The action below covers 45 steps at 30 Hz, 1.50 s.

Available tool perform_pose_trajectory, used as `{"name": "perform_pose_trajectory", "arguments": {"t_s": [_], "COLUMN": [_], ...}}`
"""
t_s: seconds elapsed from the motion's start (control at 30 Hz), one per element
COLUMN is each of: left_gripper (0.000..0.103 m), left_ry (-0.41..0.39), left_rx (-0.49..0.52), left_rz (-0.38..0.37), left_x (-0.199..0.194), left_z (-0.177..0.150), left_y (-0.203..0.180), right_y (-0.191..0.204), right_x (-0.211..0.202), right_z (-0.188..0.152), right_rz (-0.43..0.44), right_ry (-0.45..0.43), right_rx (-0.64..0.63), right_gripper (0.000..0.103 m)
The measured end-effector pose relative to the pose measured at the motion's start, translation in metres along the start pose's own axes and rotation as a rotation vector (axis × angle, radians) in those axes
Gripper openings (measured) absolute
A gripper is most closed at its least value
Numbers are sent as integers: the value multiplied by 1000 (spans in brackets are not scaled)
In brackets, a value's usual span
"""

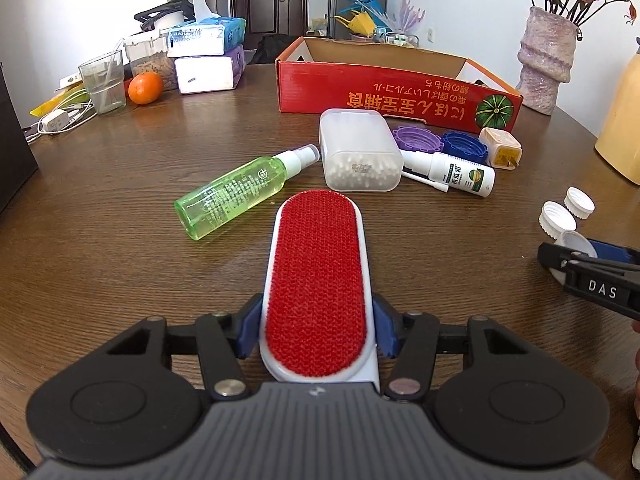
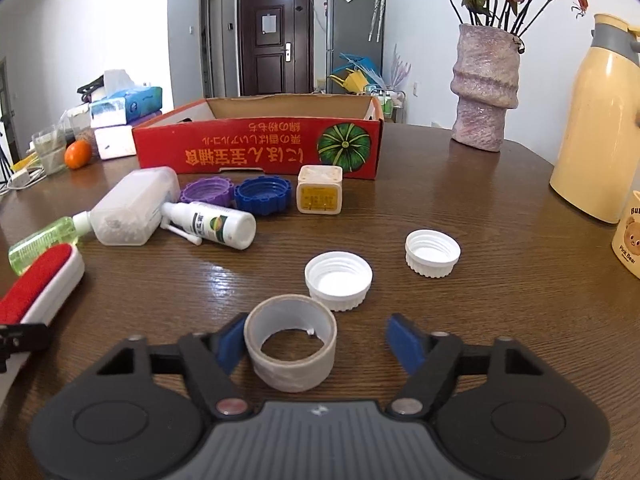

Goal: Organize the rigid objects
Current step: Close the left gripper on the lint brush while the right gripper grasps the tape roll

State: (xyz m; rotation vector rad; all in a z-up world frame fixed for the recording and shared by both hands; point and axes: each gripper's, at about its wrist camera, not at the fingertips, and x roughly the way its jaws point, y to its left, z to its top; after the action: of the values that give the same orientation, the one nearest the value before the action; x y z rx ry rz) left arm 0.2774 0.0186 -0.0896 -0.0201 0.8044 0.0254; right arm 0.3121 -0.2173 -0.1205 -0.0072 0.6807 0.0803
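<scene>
While your left gripper point(image 1: 316, 330) pinches the stiff, light lint brush point(image 1: 316, 280) across its sides, your right gripper point(image 2: 316, 344) stands spread around the light tape roll point(image 2: 291, 346), left pad touching; squeeze its rim gently.

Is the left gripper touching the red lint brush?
Touching. In the left wrist view both blue pads of the left gripper press against the white sides of the red lint brush.

Both wrist views look low across the table point(image 1: 120, 208), sharing the red box point(image 2: 256, 148).

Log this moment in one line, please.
left gripper: shut on lint brush | right gripper: open, tape roll between jaws
</scene>
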Motion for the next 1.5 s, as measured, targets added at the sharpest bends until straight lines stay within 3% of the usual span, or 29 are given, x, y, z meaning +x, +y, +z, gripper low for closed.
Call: {"name": "perform_pose_trajectory", "arguments": {"t_s": [0.03,0.33,0.67,1.1,1.5], "left_gripper": [57,57,57,57,57], "left_ry": [0,-6,-70,-175,-206], "left_rx": [0,3,9,14,10], "left_rz": [0,-1,-16,-51,-83], "left_x": [0,-2,-19,-39,-31], "left_z": [0,3,18,60,99], "left_y": [0,-1,-7,-23,-35], "right_y": [0,2,7,15,21], "right_x": [-1,-10,-24,-44,-38], "right_z": [0,-1,7,42,81], "right_rz": [9,52,82,92,87], "right_ry": [-7,-50,-109,-221,-280], "right_rx": [-2,-11,-22,-31,-54], "right_gripper": [42,42,42,42,42]}}
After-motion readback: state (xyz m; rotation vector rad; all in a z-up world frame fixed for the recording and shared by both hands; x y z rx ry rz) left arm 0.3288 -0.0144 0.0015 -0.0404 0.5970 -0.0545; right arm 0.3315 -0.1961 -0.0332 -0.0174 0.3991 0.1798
